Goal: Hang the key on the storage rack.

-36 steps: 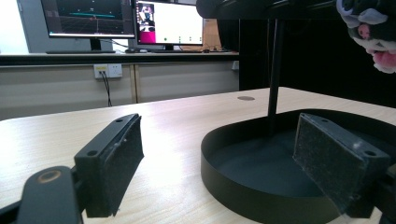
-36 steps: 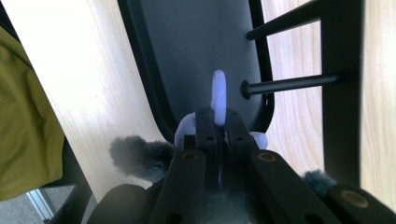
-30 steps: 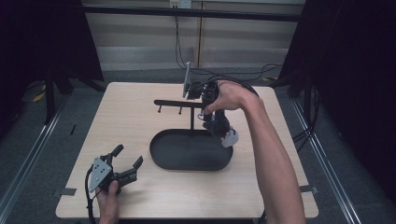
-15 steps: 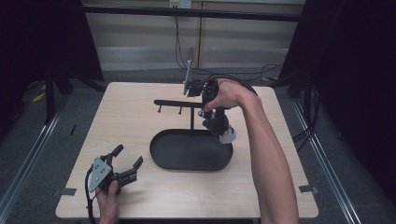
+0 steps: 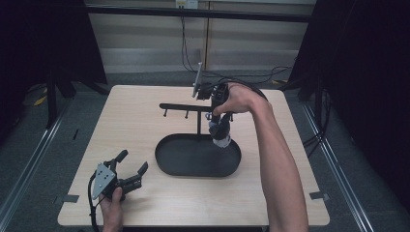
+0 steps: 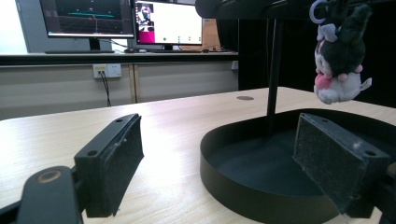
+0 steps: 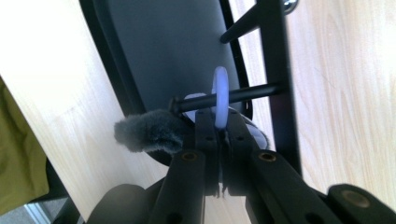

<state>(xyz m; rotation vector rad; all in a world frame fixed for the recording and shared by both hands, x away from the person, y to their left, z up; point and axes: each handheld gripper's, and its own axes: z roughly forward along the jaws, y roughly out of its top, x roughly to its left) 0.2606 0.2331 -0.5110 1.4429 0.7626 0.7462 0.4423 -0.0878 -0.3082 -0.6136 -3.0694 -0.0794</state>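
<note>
Jaws of the right gripper [image 7: 219, 140] pinch the white ring [image 7: 220, 95] of a plush keychain [image 5: 220, 131], threaded on a peg [image 7: 229, 97] of the black stand [image 5: 199, 107] over the tray [image 5: 167, 162] mid-table, while the left gripper [image 5: 131, 169] gapes empty near the front left corner.

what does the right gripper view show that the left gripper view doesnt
The right gripper view shows the plush toy's pale ring threaded on a peg of the stand, with the right gripper shut on that ring, seen from above.

The left gripper view shows the left gripper with its jaws open and nothing between them, monitors behind, and the plush toy hanging in full.

Both show the black tray, the stand's post, the toy and the wooden table.
</note>
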